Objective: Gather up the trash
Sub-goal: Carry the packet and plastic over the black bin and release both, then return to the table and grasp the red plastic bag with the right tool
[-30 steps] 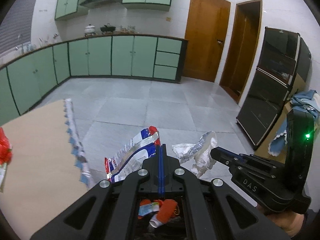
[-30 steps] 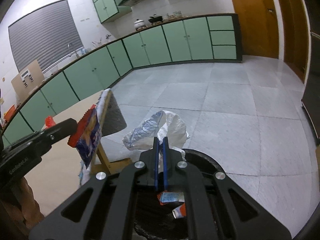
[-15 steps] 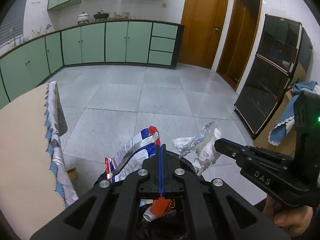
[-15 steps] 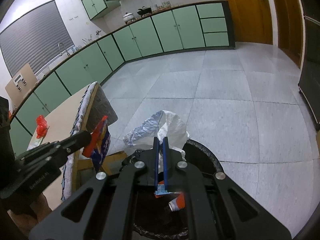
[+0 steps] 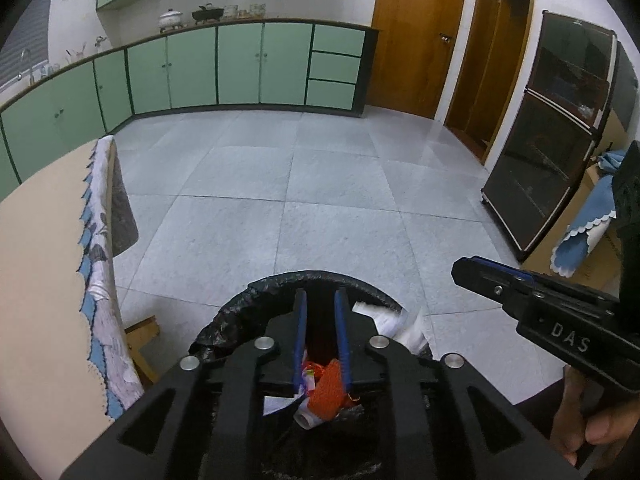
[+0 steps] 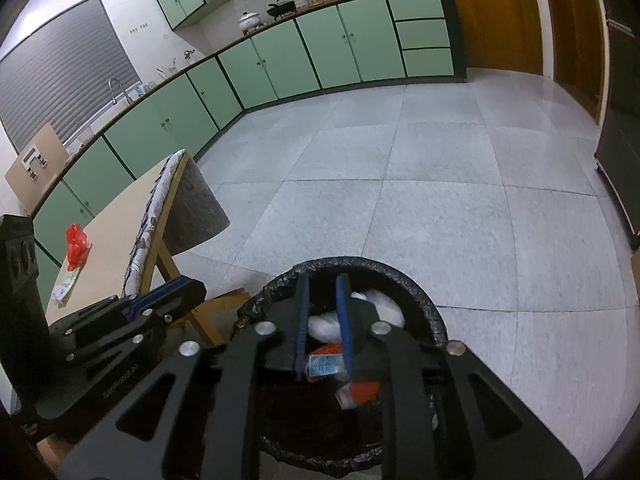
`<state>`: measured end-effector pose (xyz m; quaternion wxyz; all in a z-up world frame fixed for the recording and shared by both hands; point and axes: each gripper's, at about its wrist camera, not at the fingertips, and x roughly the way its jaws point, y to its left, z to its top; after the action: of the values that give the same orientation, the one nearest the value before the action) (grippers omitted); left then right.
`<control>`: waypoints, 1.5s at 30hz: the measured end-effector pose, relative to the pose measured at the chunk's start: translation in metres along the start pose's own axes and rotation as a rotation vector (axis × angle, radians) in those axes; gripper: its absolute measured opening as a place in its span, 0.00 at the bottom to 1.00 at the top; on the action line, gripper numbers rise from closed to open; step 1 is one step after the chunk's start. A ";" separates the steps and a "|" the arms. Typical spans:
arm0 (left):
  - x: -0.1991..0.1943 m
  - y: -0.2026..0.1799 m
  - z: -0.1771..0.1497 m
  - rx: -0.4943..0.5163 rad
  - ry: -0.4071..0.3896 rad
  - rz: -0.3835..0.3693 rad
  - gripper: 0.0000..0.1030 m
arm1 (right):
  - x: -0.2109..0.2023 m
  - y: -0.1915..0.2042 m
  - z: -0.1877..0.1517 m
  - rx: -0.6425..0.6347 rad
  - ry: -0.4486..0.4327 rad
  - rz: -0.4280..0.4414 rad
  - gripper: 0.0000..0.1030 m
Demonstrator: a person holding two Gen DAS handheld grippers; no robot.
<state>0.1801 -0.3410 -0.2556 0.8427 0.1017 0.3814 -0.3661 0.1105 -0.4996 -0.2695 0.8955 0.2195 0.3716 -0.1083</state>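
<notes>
Trash (image 6: 74, 246), a crinkly red wrapper, lies well left of the right gripper (image 6: 323, 320) on the desk (image 6: 116, 240), light and soft, best pinched at its bunched top, both grippers, left gripper (image 5: 320, 336) included, hovering parted and empty above the bin (image 6: 424, 304).

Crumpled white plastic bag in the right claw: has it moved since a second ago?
Yes. The crumpled white plastic bag has dropped out of the now open right claw and lies inside the black-lined round trash bin, below the rim it stood above before.
</notes>
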 end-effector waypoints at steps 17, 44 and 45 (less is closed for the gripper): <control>-0.119 0.119 -0.031 -0.138 -0.125 0.309 0.50 | -0.002 0.101 -0.005 -0.222 -0.007 0.061 0.47; -0.237 0.407 -0.093 -0.385 -0.246 0.626 0.64 | 0.102 0.464 -0.003 -0.587 -0.001 0.305 0.59; -0.235 0.412 -0.090 -0.382 -0.249 0.621 0.64 | 0.108 0.471 -0.002 -0.588 0.000 0.301 0.59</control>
<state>0.3110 0.1196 -0.1932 0.9572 0.0082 0.2883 -0.0254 0.3532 -0.0877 -0.2003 0.9264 0.0043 0.3505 0.1372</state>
